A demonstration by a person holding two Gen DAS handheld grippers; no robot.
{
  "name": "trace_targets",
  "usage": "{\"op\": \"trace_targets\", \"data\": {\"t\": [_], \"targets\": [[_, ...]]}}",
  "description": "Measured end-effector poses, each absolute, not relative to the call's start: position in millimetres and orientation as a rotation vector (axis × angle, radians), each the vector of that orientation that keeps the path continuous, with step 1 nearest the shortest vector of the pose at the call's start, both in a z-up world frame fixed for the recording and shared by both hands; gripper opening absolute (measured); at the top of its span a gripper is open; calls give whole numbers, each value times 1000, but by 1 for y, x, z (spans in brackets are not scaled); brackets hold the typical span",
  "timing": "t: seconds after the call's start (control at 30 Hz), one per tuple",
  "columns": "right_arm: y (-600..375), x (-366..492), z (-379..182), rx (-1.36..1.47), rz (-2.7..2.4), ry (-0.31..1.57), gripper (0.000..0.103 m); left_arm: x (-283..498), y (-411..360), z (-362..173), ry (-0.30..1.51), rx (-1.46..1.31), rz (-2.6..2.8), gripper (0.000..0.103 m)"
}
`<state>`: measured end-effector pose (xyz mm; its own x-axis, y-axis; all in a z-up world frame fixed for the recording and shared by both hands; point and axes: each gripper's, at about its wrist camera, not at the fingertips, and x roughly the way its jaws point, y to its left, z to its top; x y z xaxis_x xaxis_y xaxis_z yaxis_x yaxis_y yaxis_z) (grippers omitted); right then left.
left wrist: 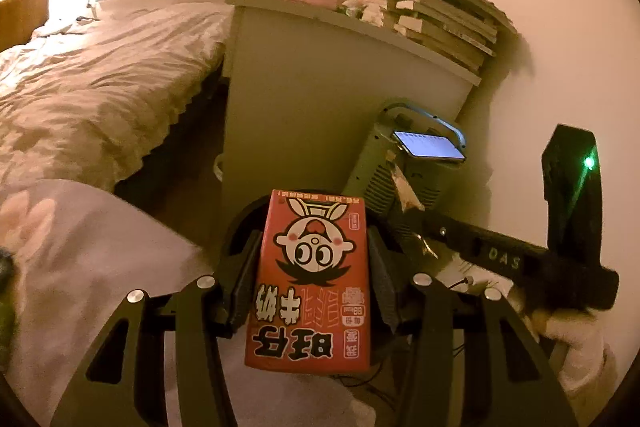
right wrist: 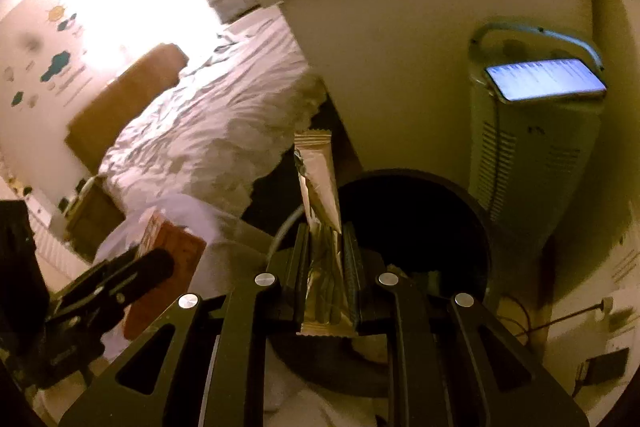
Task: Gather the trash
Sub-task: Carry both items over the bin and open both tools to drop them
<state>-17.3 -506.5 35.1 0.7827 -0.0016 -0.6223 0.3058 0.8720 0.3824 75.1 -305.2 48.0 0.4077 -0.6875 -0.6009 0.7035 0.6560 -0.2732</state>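
Both hands loaded: the left gripper [left wrist: 312,279] clamps a red cartoon-printed milk carton [left wrist: 314,283], the right gripper [right wrist: 326,267] pinches a long gold foil snack wrapper [right wrist: 320,195]. The round black bin [right wrist: 420,219] gapes just ahead of the right fingertips, so centre each piece over that mouth before letting go.

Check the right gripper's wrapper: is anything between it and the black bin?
Nothing visible. The right gripper is shut on the snack wrapper, and the black bin gapes just beyond it, mouth uncovered. The red milk carton in the left gripper sits off to the side.
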Motion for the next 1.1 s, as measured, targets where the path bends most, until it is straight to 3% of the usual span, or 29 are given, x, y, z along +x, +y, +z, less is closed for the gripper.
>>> {"op": "trace_targets", "data": {"t": [0.87, 0.93, 1.03, 1.1], "targets": [[-527, -20, 1, 566, -221, 709, 18, 88, -355, 22, 825, 87, -893, 52], [-529, -20, 0, 584, -225, 710, 29, 86, -358, 23, 820, 100, -884, 56], [-531, -23, -1, 598, -239, 701, 48, 83, -356, 28, 792, 100, -870, 77], [-531, -25, -1, 598, -238, 699, 49, 80, -354, 32, 777, 102, -868, 77]]}}
